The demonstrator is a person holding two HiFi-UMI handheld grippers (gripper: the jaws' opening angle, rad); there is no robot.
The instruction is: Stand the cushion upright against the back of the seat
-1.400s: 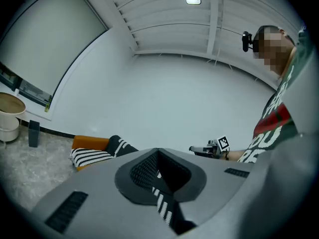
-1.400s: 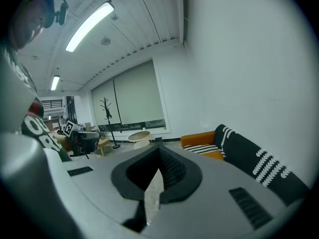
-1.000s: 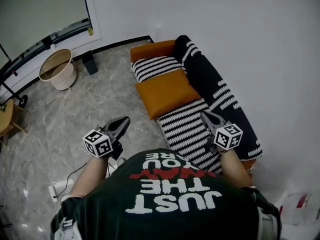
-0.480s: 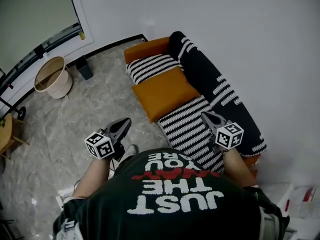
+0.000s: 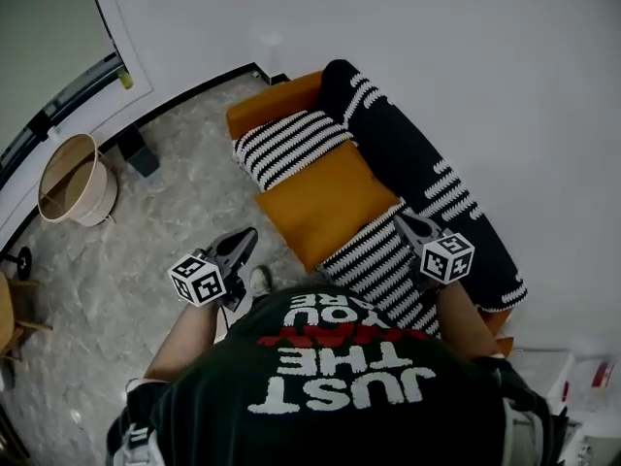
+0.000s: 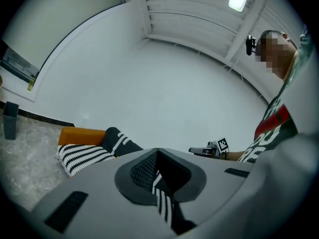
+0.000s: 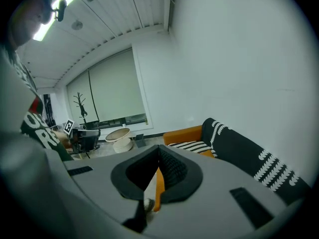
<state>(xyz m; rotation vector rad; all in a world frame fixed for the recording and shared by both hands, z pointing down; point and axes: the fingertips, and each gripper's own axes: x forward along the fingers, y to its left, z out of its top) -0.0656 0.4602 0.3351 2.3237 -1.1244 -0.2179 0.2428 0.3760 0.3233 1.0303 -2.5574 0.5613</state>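
Note:
An orange cushion (image 5: 325, 202) lies flat on the sofa seat, partly over a black-and-white striped throw (image 5: 383, 265). A striped cushion (image 5: 289, 146) lies beyond it near the orange armrest (image 5: 272, 105). The sofa back (image 5: 417, 163) is draped in black fabric with white marks. My left gripper (image 5: 243, 239) hangs over the floor in front of the sofa, shut and empty. My right gripper (image 5: 399, 221) hovers above the striped seat just right of the orange cushion, shut and empty. In the left gripper view the jaws (image 6: 158, 151) meet; in the right gripper view (image 7: 159, 152) they meet too.
A woven basket (image 5: 73, 178) and a small dark box (image 5: 139, 149) stand on the marble floor by the window wall at left. The white wall runs close behind the sofa. White packaging (image 5: 582, 382) lies at the sofa's near end.
The person has stepped toward the sofa, which now sits nearer and more central. Both grippers came forward and lower with the body, and both stayed shut.

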